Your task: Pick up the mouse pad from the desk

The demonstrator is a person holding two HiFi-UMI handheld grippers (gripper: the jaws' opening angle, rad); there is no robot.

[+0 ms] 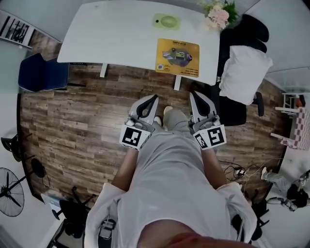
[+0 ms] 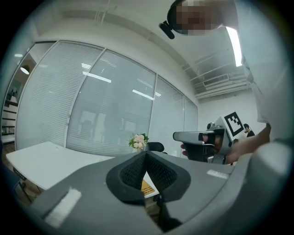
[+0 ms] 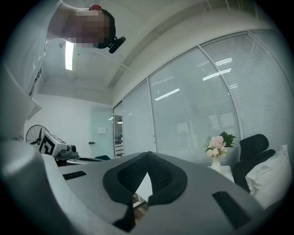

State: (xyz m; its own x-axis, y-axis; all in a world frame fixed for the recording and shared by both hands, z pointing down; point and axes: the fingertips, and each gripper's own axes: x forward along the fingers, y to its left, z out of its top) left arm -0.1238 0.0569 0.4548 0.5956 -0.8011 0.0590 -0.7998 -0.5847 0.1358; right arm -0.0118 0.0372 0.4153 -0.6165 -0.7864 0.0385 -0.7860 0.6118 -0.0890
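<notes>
The mouse pad [image 1: 178, 57] is a yellow-orange rectangle with a printed picture, lying near the front edge of the white desk [image 1: 111, 34]. Both grippers are held level over the wooden floor, short of the desk and pointing toward it. My left gripper [image 1: 154, 98] is shut with nothing between its jaws, and so is my right gripper [image 1: 193, 94]. In the left gripper view the pads [image 2: 133, 172] meet at the top, and a sliver of the mouse pad [image 2: 148, 187] shows through the gap below. The right gripper view shows its pads [image 3: 161, 172] touching too.
A green item [image 1: 166, 21] and a vase of pink flowers [image 1: 219, 12] stand on the desk's far side. A black chair with a white pillow [image 1: 244, 72] is at the desk's right end, a blue chair [image 1: 43, 72] at its left. A fan [image 1: 9, 186] stands at lower left.
</notes>
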